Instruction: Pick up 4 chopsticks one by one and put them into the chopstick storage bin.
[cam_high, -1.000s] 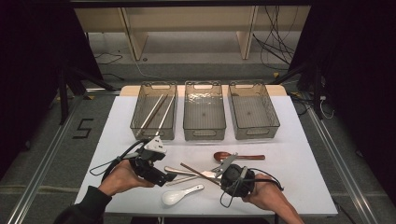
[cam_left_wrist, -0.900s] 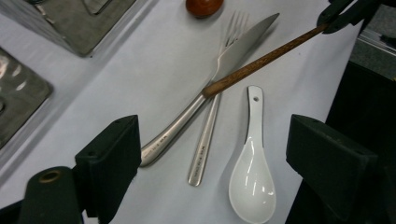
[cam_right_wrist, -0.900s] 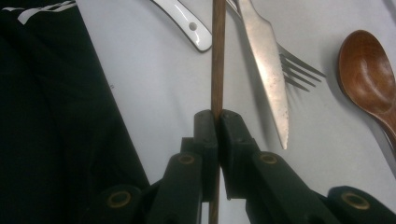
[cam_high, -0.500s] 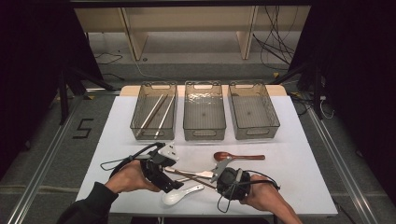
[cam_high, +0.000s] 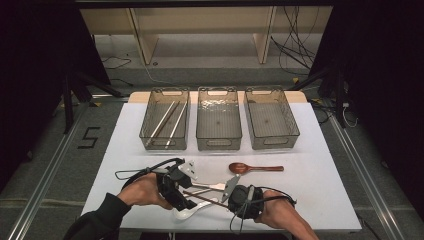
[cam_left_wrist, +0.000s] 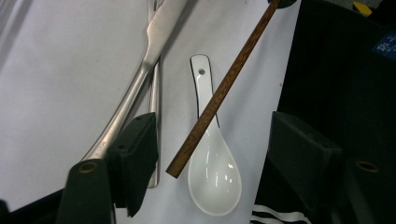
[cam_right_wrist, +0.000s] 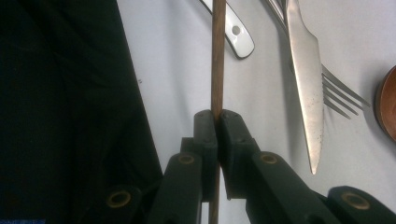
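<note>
Chopstick (cam_right_wrist: 218, 56) handover near the table's (cam_high: 320, 200) front edge: the dark wooden stick is pinched in the right gripper (cam_right_wrist: 218, 116), pads pressed tight on it, its free end reaching toward the left gripper (cam_left_wrist: 210, 154) and hanging over the white ceramic spoon (cam_left_wrist: 214, 177).

L to R: vs a sec ago, the left gripper has slid in from nearer the left edge toward the centre, now straddling the stick's tip. Its jaws have just been closing, stick between them, but pads aren't touching it yet; still spread w/ a gap each side. Beside the spoon lie a knife (cam_left_wrist: 140, 79) & fork (cam_right_wrist: 341, 93), untouched. Right gripper hasn't budged, grip unchanged. Further right, a brown wooden spoon (cam_high: 255, 168) rests mid-table.

Along the back edge sit 3 clear bins; the left bin (cam_high: 165, 140) already holds chopsticks, so this one likely goes there once the left gripper takes hold. Transfer looks imminent, not done.
</note>
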